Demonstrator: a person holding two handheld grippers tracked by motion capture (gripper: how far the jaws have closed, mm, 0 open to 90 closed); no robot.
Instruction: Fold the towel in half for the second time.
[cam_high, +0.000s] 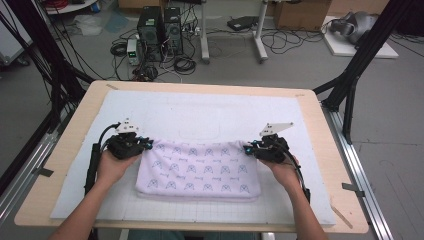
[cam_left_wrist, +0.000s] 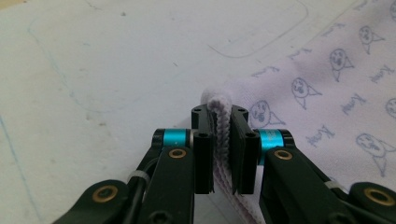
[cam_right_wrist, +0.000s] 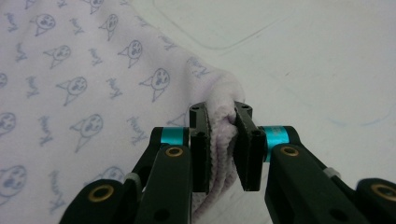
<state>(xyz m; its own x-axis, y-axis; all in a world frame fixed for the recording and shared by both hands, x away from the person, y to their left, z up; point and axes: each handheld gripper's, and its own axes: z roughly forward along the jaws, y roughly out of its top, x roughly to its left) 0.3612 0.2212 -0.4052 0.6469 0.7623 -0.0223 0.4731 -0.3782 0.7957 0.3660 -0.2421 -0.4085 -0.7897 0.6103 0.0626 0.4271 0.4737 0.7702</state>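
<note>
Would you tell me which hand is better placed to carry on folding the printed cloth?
Neither clearly: the left tongs and right tongs each pinch a far corner of the cloth, evenly spaced, so both should probably move together.

Soft printed terry towel (cam_high: 200, 172); matt white mat (cam_high: 210, 112); wooden table (cam_high: 70, 145).

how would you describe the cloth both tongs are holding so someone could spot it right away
Start at the white mat that covers the wooden table. On its near half lies a folded pale lilac cloth, pinched at its far corners by the left tongs and right tongs. Its print of small blue cat faces marks it out from the plain mat.
</note>
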